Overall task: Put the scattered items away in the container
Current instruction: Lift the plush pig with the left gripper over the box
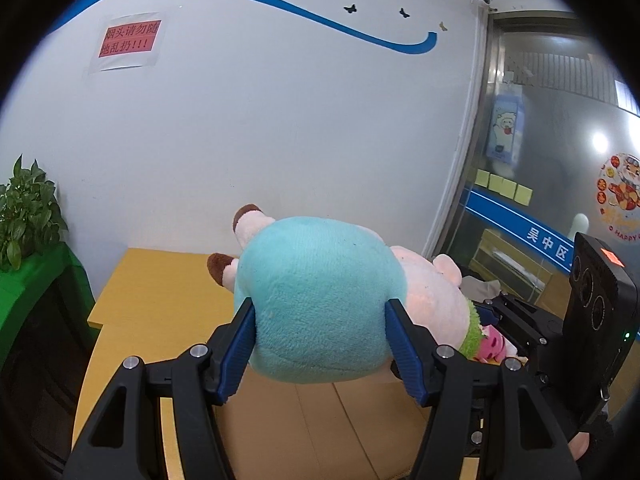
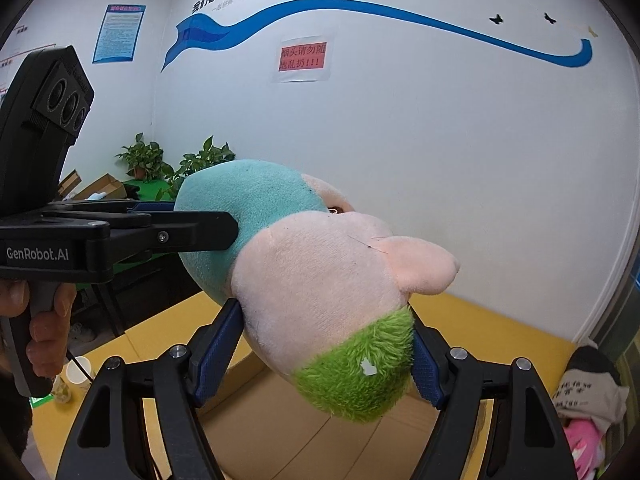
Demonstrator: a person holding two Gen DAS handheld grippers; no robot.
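A plush pig toy (image 1: 320, 300) with a teal body, pink head and green tuft is held in the air by both grippers. My left gripper (image 1: 320, 344) is shut on its teal body. My right gripper (image 2: 326, 354) is shut on its pink head (image 2: 312, 288) near the green tuft. The left gripper also shows at the left of the right wrist view (image 2: 192, 232), clamped on the teal part. An open cardboard box (image 1: 320, 428) lies below the toy, and its brown inside shows in the right wrist view (image 2: 280, 432) too.
A yellow table (image 1: 160, 288) carries the box. A grey sock and pink cloth (image 2: 588, 404) lie at the table's right. Potted plants (image 2: 148, 160) stand on a green stand to the left. A white wall is behind and a glass door (image 1: 560, 160) to the right.
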